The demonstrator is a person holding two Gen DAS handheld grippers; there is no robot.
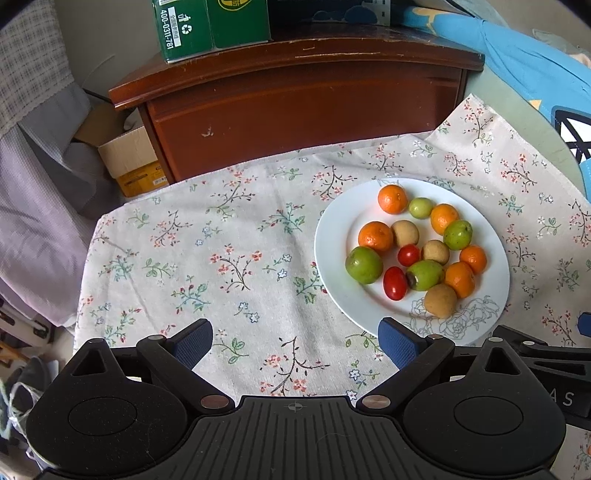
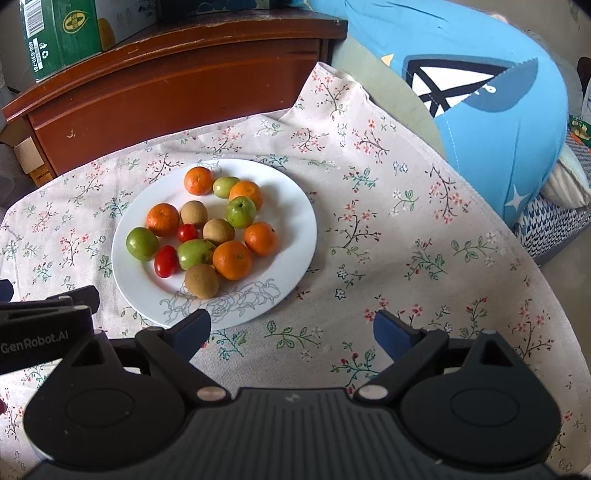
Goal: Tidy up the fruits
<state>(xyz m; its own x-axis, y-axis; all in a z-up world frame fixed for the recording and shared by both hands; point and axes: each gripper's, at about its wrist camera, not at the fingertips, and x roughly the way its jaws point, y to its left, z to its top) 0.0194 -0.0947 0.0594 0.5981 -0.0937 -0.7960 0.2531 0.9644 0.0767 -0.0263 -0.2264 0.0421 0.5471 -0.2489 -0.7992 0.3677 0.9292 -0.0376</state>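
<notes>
A white plate (image 1: 334, 236) (image 2: 288, 229) with a drawn rose on its near rim lies on a floral cloth. On it sit several orange mandarins (image 1: 375, 236) (image 2: 232, 260), several green fruits (image 1: 364, 264) (image 2: 142, 243), brown kiwi-like fruits (image 1: 440, 300) (image 2: 201, 280) and two red cherry tomatoes (image 1: 395, 283) (image 2: 165, 261). My left gripper (image 1: 295, 341) hovers open over the cloth, left of the plate's near edge, holding nothing. My right gripper (image 2: 291, 334) hangs open just past the plate's near right rim, also holding nothing.
The floral cloth (image 1: 221, 258) (image 2: 406, 240) covers the table. Behind it stands a brown wooden cabinet (image 1: 295, 103) (image 2: 166, 81) with a green carton (image 1: 210, 26) on top. A blue cushion (image 2: 480, 92) lies at the right. Cardboard boxes (image 1: 129, 162) sit at the left.
</notes>
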